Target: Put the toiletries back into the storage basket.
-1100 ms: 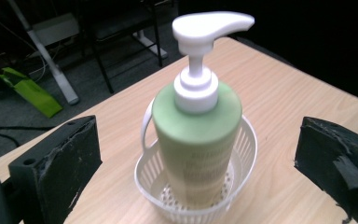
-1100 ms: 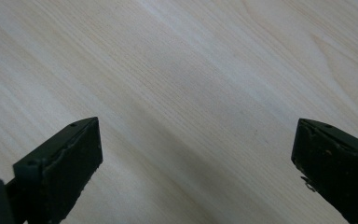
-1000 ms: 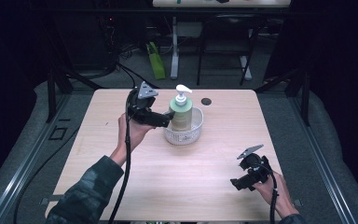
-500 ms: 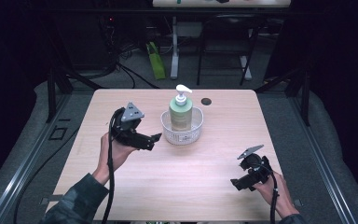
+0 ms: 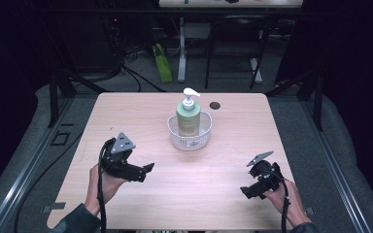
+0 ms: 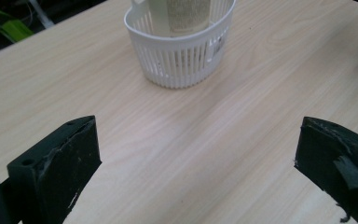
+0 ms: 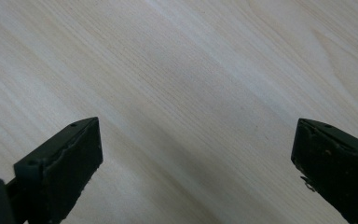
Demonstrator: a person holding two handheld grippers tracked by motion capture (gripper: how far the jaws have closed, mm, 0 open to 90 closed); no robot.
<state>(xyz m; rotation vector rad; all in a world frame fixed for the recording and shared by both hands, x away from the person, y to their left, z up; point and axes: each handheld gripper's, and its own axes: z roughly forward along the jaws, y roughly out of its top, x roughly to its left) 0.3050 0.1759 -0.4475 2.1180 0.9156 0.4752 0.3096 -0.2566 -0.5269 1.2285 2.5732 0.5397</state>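
Note:
A pale green pump bottle [image 5: 188,118] stands upright inside a small white slatted basket [image 5: 177,140] at the middle of the wooden table [image 5: 223,121]. My left gripper [image 5: 147,170] hovers at the front left, open and empty, well short of the basket. In the left gripper view the basket [image 6: 182,60] with the bottle [image 6: 186,14] in it lies ahead between the wide-apart jaws. My right gripper [image 5: 244,191] rests near the front right corner, open and empty. In the right gripper view there is bare table wood [image 7: 191,102] between the jaws.
A small dark round hole [image 5: 215,105] marks the table behind the basket. Cables trail from both grippers over the front edge. Dark floor, table legs and a green object [image 5: 162,68] lie beyond the far edge.
My left gripper has let go of the bottle and drawn back from the basket toward the front left of the table. The bottle stays standing in the basket. The right gripper has not moved.

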